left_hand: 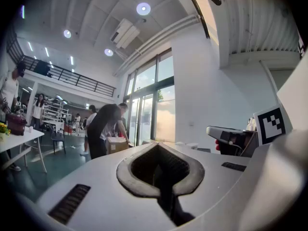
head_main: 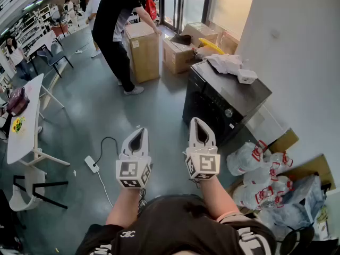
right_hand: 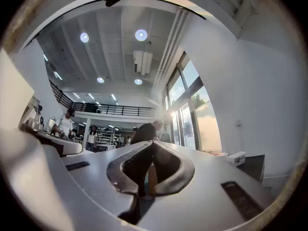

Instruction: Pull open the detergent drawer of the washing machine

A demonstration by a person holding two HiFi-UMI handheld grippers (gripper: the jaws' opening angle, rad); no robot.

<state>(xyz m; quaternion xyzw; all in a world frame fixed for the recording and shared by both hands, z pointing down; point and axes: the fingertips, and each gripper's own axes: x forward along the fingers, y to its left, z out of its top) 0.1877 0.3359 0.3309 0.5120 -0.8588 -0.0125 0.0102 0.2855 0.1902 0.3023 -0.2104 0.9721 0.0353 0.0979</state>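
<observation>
The dark washing machine (head_main: pixel 223 97) stands against the white wall, its front facing me. A round knob (head_main: pixel 228 112) shows on its top front strip; I cannot make out the detergent drawer itself. Both grippers hang in the air well short of the machine and touch nothing. My left gripper (head_main: pixel 139 130) is shut and empty, its jaws meeting at the tip (left_hand: pixel 156 146). My right gripper (head_main: pixel 197 120) points towards the machine's front, tilted slightly up. Its jaws also meet with nothing between them (right_hand: pixel 153 142).
White cloth (head_main: pixel 226 62) and a small white box (head_main: pixel 247 76) lie on the machine's top. A person in black (head_main: pixel 114 25) bends over cardboard boxes (head_main: pixel 143 49) behind it. Tied bags (head_main: pixel 260 169) sit at its right. A power strip (head_main: pixel 91 164) lies on the floor, a white table (head_main: pixel 24 118) stands left.
</observation>
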